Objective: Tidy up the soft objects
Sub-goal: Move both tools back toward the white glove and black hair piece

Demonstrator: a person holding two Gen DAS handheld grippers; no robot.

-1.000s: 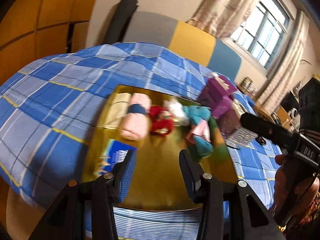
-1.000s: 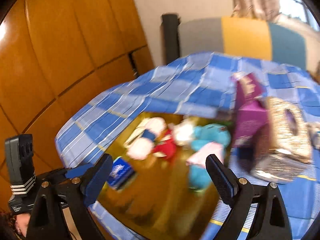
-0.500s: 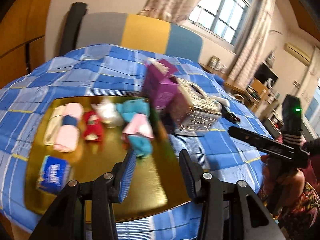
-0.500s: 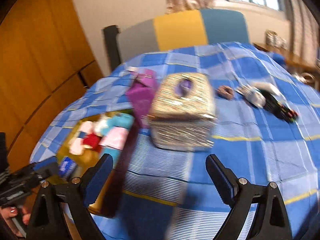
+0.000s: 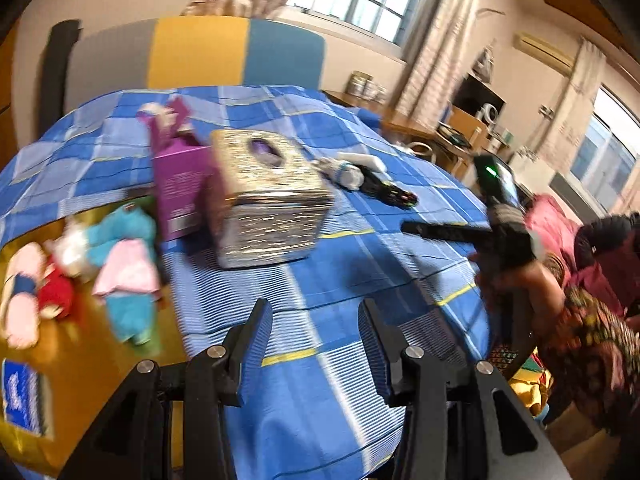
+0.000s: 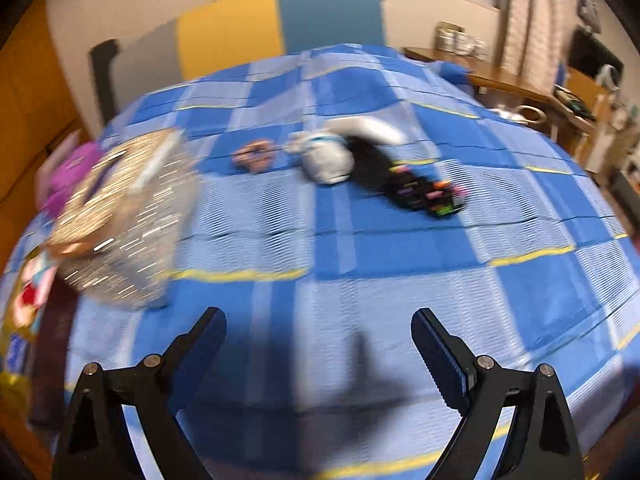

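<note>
Both grippers hang over the bed's blue checked cover with nothing in them. The left gripper has its fingers partly apart, and the right gripper has its fingers spread wide. In the right wrist view, the soft things lie in the upper middle of the frame: a grey-white sock bundle, a black sock with bright spots whose long side runs down toward the lower right, and a small orange hair tie just left of them. A shiny gold box sits at the left. In the left wrist view, plush toys lie on a gold tray at the lower left, beside a purple box.
</note>
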